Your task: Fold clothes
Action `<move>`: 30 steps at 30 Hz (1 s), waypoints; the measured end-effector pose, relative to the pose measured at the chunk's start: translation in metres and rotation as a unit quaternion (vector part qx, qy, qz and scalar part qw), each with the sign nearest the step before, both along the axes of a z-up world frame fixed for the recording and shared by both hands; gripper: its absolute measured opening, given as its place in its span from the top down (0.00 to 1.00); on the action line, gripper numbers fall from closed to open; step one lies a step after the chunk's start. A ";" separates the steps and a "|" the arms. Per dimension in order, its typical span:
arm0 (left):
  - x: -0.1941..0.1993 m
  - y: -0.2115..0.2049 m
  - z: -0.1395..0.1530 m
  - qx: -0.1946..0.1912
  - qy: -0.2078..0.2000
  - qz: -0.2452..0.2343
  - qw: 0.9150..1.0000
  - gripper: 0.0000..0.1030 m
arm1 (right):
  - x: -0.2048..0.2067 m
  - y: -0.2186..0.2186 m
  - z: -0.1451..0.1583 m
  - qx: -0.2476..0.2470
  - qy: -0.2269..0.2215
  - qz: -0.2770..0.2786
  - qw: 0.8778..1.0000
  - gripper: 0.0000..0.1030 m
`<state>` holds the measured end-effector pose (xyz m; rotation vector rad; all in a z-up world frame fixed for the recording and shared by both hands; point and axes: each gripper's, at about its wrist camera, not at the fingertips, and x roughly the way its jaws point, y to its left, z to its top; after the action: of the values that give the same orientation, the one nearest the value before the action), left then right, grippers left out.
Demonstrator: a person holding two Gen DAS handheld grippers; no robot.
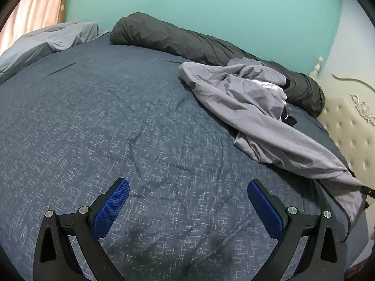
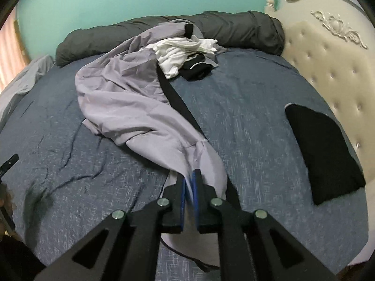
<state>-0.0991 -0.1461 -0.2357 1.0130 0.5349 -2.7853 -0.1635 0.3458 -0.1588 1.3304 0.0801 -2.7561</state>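
The grey garment (image 2: 131,107) with a black band along one edge sprawls crumpled from the upper middle of the right wrist view down to the lower centre, where the right gripper (image 2: 190,180) has its blue pads nearly together, pinching a fold of the grey cloth. In the left wrist view the same garment (image 1: 257,107) runs from the upper right toward the right edge of the frame. The left gripper (image 1: 188,193) stands wide open at the bottom of that view, nothing between its blue pads, over bare bedspread.

Behind the garment, in the upper middle of the right wrist view, lie a bunched white cloth (image 2: 180,51) and a small black item (image 2: 195,69), partly tucked under the grey fabric; what kind of clothes they are cannot be made out. A folded black piece (image 2: 325,152) lies flat at the right, near the cream tufted headboard (image 2: 328,70). All rest on a dark blue patterned bedspread (image 1: 117,117), with a long dark grey bolster (image 1: 178,39) along the turquoise wall (image 1: 211,11).

No writing or label can be read. At the left edge of the right wrist view a dark object is cut off and blurred.
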 end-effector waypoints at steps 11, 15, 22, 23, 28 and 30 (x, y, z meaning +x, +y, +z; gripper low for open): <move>-0.011 -0.015 -0.009 0.008 -0.011 0.002 1.000 0.00 | -0.013 -0.047 0.014 -0.075 0.046 0.027 0.996 0.67; -0.013 -0.017 -0.012 0.009 -0.014 0.003 1.000 0.00 | -0.026 -0.103 -0.010 -0.058 0.029 0.112 0.992 0.66; -0.020 -0.016 -0.020 0.005 -0.025 -0.006 1.000 0.00 | -0.050 -0.175 -0.065 -0.065 -0.015 0.177 0.982 0.64; -0.022 -0.016 -0.021 0.003 -0.026 -0.007 1.000 0.00 | -0.055 -0.182 -0.071 -0.061 -0.017 0.178 0.982 0.61; -0.036 -0.024 -0.025 0.009 -0.032 0.000 0.999 0.00 | -0.085 -0.214 -0.098 -0.052 -0.022 0.163 0.985 0.43; -0.042 -0.027 -0.026 0.012 -0.033 0.003 0.999 0.00 | -0.097 -0.222 -0.107 -0.056 -0.027 0.159 0.985 0.43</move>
<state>-0.1406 -0.1732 -0.2617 1.1025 0.5644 -2.7344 -0.2608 0.1238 -0.2654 1.2402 0.1211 -2.4216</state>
